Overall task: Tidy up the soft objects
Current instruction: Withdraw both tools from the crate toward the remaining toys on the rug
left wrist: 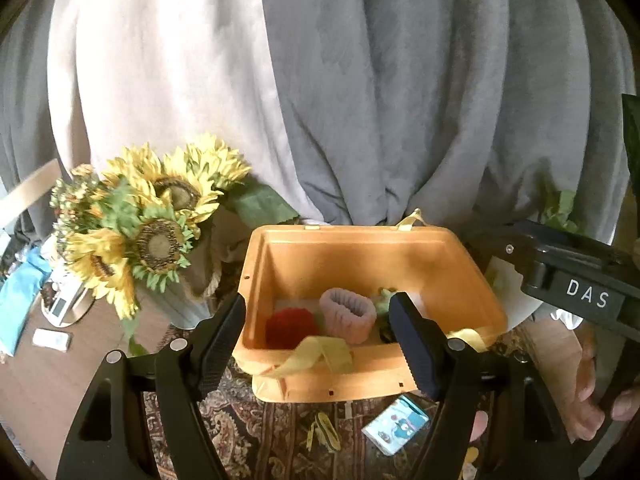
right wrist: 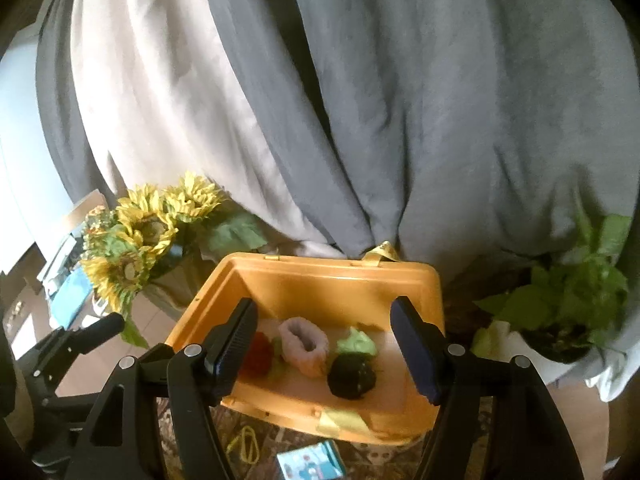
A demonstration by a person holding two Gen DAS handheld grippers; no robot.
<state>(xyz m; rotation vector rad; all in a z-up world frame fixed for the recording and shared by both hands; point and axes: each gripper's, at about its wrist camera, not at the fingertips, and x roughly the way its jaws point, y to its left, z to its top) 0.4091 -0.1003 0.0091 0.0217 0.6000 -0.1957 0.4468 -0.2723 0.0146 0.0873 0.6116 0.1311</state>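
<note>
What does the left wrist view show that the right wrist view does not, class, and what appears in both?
Only the left wrist view shows the small white device on the wooden table and a hand gripping the other gripper's handle. Only the right wrist view shows the leafy green potted plant and the dark round soft ball fully. Both show the orange plastic bin, the pink knitted band, the red fuzzy pompom, the yellow sunflower bouquet and grey curtains.

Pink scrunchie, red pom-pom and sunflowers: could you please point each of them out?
pink scrunchie [left wrist: 348, 314], left wrist view, its ribbed side.
red pom-pom [left wrist: 289, 326], left wrist view, its fuzzy middle.
sunflowers [left wrist: 158, 244], left wrist view, one bloom's centre.
</note>
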